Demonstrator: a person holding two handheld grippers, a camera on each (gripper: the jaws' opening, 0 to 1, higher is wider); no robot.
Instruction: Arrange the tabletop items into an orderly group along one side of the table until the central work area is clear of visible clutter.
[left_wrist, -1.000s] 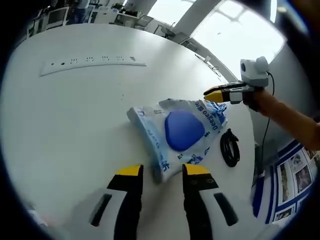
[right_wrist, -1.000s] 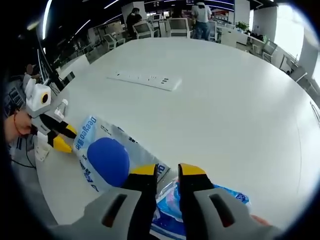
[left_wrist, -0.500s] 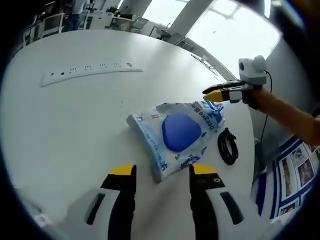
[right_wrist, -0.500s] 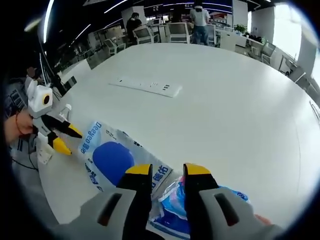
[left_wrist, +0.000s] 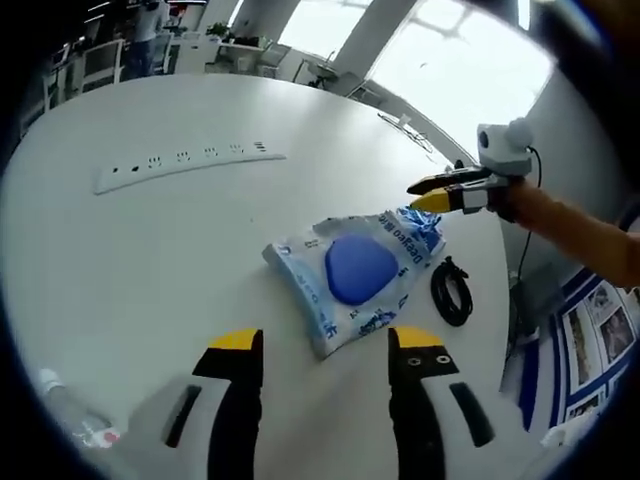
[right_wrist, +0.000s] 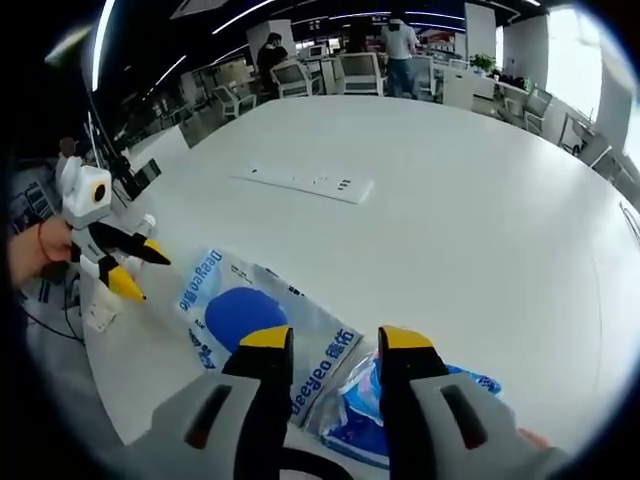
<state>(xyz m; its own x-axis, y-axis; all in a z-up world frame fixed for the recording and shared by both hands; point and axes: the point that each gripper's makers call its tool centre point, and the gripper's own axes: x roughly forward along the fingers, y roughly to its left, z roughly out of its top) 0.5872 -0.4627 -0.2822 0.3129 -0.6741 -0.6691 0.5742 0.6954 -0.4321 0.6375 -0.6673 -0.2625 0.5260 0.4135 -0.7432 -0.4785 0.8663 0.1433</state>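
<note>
Left gripper (jaws apart) faces the blue-printed bag.

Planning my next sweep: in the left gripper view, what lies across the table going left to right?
Clear bottle → white power strip → blue-and-white packet → coiled black cable → the right tool with the hand holding it.

Glossy plastic bag, smooth matt table

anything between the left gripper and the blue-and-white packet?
Nothing visible. In the left gripper view the open left gripper faces the packet across bare table. The black cable coil lies beside the packet, off the line, and the right gripper is at its far corner.
</note>
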